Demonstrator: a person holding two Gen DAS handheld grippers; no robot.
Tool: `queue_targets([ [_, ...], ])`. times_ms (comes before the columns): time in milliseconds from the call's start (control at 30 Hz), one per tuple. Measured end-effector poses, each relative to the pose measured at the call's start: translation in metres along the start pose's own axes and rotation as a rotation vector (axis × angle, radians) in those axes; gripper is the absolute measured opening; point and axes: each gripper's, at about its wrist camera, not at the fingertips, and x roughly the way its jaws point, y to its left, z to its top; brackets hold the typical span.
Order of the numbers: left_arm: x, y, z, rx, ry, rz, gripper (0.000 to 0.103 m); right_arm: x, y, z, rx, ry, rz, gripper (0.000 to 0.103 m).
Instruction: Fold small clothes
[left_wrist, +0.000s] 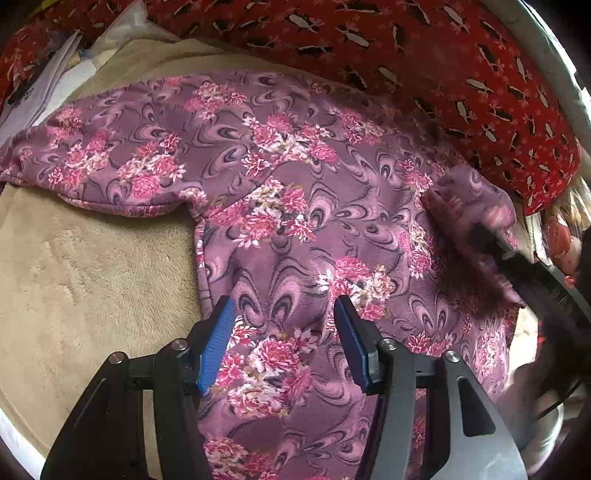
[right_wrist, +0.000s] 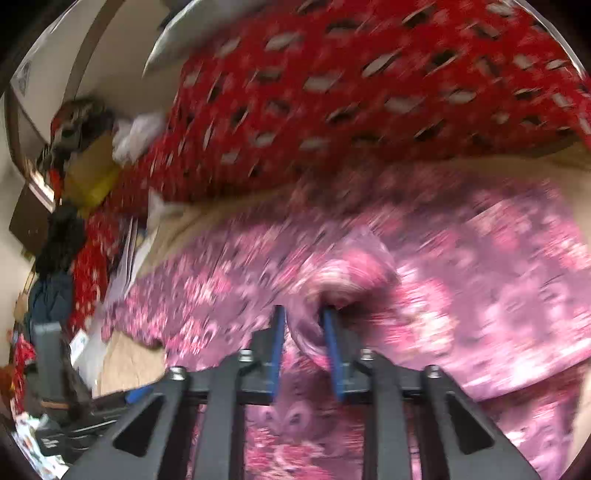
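A purple garment with pink flowers (left_wrist: 295, 192) lies spread on a beige fleece blanket (left_wrist: 92, 266), one sleeve reaching left. My left gripper (left_wrist: 284, 314) is open, blue pads apart, hovering over the garment's lower body. My right gripper (right_wrist: 303, 321) is shut on a fold of the same garment (right_wrist: 480, 280); cloth bunches between its blue pads. That view is motion-blurred. In the left wrist view the right gripper (left_wrist: 487, 229) shows blurred at the right, lifting the garment's right sleeve.
A red patterned cloth (left_wrist: 406, 55) lies along the far side of the blanket, also in the right wrist view (right_wrist: 332, 92). Papers (left_wrist: 40, 81) sit at the far left. Clutter of boxes and clothes (right_wrist: 74, 166) stands at the left of the right wrist view.
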Motion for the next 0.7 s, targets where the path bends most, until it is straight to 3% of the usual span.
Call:
queue_targets([
  [67, -0.001, 0.003, -0.001, -0.007, 0.002, -0.019, 0.054, 0.015, 0.009, -0.011, -0.007, 0.044, 0.017, 0.042],
  [167, -0.004, 0.004, -0.003, -0.004, 0.006, -0.047, 0.054, 0.03, 0.023, -0.029, -0.022, 0.13, 0.074, 0.044],
  [333, -0.003, -0.016, -0.004, 0.046, 0.041, -0.102, 0.054, -0.007, 0.008, -0.032, -0.004, 0.028, 0.07, 0.043],
  [533, 0.027, -0.062, 0.01, 0.035, 0.131, -0.168, 0.06, -0.066, -0.074, -0.026, 0.163, -0.105, -0.025, 0.045],
  [633, 0.037, -0.073, 0.021, -0.023, 0.119, -0.137, 0.061, -0.089, -0.122, -0.03, 0.267, -0.156, -0.07, 0.045],
  [667, 0.037, -0.075, 0.025, -0.043, 0.1, -0.132, 0.057, -0.096, -0.135, -0.033, 0.291, -0.168, -0.077, 0.046],
  [700, 0.036, -0.076, 0.028, -0.053, 0.082, -0.127, 0.027, -0.104, -0.15, -0.035, 0.326, -0.185, -0.084, 0.046],
])
